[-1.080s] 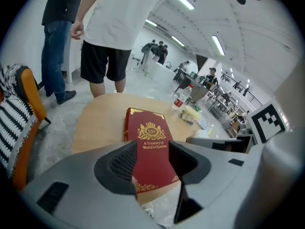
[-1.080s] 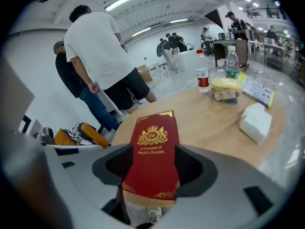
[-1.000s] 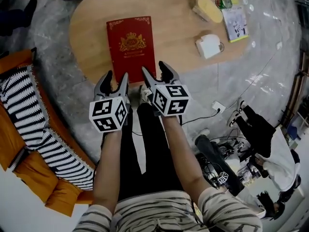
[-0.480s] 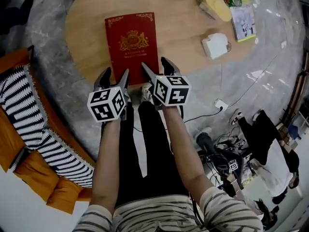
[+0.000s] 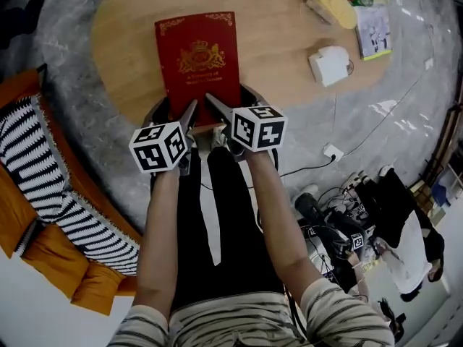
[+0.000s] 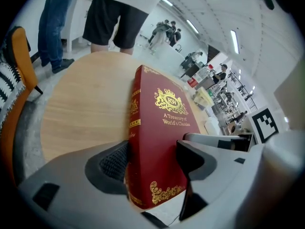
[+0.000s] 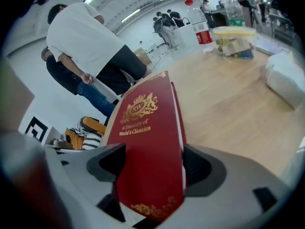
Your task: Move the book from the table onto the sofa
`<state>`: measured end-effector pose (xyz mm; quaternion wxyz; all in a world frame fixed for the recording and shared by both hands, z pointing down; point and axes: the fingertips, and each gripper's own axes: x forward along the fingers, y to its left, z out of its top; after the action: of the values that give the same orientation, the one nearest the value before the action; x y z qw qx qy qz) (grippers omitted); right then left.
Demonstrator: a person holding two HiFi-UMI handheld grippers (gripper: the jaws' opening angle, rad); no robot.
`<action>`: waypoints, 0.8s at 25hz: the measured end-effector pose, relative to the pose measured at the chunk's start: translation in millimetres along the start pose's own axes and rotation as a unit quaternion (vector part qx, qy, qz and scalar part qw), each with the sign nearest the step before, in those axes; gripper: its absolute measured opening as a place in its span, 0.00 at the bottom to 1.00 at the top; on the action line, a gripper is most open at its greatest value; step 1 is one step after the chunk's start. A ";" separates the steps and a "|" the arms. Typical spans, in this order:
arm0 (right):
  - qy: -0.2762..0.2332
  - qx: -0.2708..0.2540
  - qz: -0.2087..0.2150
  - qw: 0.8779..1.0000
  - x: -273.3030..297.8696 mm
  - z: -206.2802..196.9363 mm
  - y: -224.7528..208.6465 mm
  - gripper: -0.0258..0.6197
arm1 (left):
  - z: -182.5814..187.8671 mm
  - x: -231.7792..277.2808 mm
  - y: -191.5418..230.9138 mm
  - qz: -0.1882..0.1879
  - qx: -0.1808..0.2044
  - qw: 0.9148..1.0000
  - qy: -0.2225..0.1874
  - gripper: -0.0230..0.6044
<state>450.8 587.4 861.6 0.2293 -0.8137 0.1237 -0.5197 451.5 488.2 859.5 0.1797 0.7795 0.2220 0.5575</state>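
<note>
The red book has a smooth cover with shiny gold print, the bench is pale smooth wood, and the sofa is orange cloth.

You are looking steeply down from your head at the table; both gripper views are looking close along their jaws, sharing the book.

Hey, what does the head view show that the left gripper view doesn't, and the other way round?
Only the head view: the person's forearms and a white floor socket. Only the left gripper view: the readable gold title and a bystander's dark shorts. Both: the red book, the wooden table, the orange sofa.
</note>
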 end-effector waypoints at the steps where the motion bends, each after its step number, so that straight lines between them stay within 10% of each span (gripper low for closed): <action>1: 0.000 0.001 0.000 1.000 1.2 0.0 -0.1 0.60 | 0.3 0.9 -0.1 -0.002 0.000 1.000 0.001 0.51; 20: 0.007 -0.024 -0.012 1.000 -3.6 -1.4 7.1 0.60 | -4.3 -6.0 -2.2 0.002 -0.003 1.000 0.011 0.52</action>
<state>448.3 582.5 855.8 0.2019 -0.8169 0.1278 -0.5250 445.4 486.9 855.0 0.1784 0.7732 0.2206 0.5672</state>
